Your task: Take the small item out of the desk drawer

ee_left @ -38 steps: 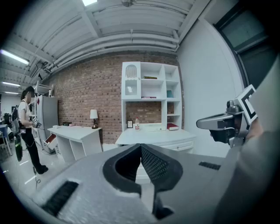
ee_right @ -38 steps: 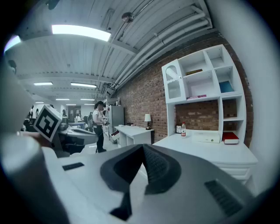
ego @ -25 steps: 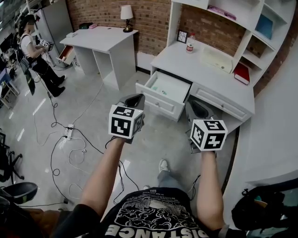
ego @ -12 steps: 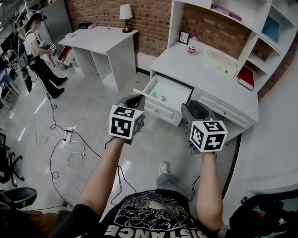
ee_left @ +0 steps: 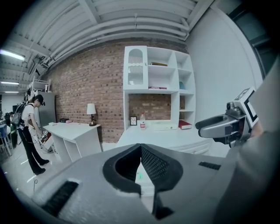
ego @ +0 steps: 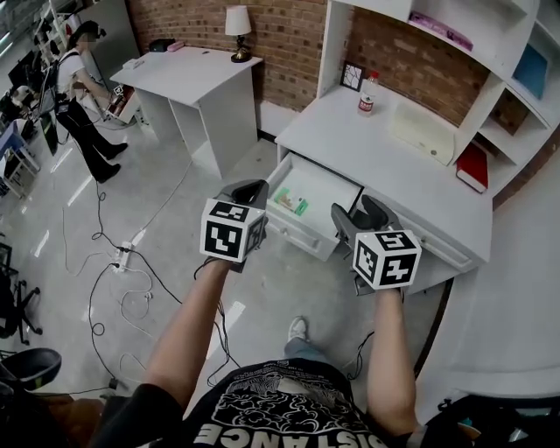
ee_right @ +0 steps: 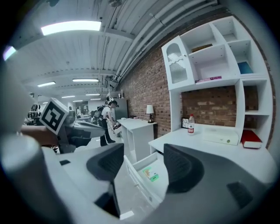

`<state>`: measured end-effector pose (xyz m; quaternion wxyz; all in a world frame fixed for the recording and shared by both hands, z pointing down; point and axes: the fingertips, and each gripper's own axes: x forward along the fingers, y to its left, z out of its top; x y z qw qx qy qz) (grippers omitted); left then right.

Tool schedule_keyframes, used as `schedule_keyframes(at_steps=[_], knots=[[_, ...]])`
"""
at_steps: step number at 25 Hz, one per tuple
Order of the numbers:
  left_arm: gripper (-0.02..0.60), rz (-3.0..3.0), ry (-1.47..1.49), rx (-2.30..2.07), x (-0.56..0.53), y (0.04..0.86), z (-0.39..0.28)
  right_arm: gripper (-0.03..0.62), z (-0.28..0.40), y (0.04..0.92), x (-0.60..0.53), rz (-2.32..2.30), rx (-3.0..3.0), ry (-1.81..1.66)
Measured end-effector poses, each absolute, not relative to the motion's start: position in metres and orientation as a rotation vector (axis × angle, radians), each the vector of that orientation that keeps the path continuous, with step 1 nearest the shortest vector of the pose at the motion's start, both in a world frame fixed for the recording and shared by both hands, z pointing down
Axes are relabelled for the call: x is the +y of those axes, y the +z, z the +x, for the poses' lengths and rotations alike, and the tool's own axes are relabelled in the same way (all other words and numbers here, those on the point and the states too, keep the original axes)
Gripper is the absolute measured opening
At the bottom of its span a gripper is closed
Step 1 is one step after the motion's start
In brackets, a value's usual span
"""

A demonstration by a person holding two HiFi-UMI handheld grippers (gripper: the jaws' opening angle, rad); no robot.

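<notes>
The white desk's drawer (ego: pixel 313 206) stands pulled out, and a small green item (ego: pixel 291 205) lies flat inside it near the left end. My left gripper (ego: pixel 248 191) hovers above the floor just left of the drawer's front, its jaws shut with nothing between them. My right gripper (ego: pixel 359 215) hangs over the drawer's right front corner, its jaws apart and opening, holding nothing. In the right gripper view the drawer (ee_right: pixel 139 175) and the green item (ee_right: pixel 150 174) show between and beyond the open jaws of that gripper (ee_right: pixel 142 154). The left gripper (ee_left: pixel 140 147) shows its tips touching.
On the desk top (ego: pixel 350 131) stand a bottle (ego: pixel 367 92), a small frame (ego: pixel 353 76), a white box (ego: pixel 424 131) and a red book (ego: pixel 473 166). A second white desk (ego: pixel 188 74) with a lamp (ego: pixel 237 26) is at the back left. A person (ego: pixel 83 96) stands far left. Cables (ego: pixel 131 262) lie on the floor.
The desk and its open drawer have come nearer, with both grippers moved up to the drawer's front. The right gripper's jaws have spread apart. The left jaws stay shut.
</notes>
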<state>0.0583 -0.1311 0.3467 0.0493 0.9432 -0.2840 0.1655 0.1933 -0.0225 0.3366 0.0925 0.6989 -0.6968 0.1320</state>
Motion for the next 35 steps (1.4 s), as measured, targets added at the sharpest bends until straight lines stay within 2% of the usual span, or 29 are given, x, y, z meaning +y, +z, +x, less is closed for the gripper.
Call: schedule_keyframes(at_steps=[10, 18, 35], knots=[[0.005, 2.839, 0.538, -0.964, -0.179, 0.346, 0.102, 0.332, 0.246, 0.344, -0.078, 1.986, -2.13, 0.434], [0.005, 2.772, 0.554, -1.035, -0.204, 0.366, 0.11, 0.336, 0.26, 0.361, -0.112, 1.872, -2.174, 0.448], [0.005, 2.683, 0.594, -1.183, -0.247, 0.413, 0.081, 0.377, 0.22, 0.453, -0.187, 1.354, -2.195, 0.482]])
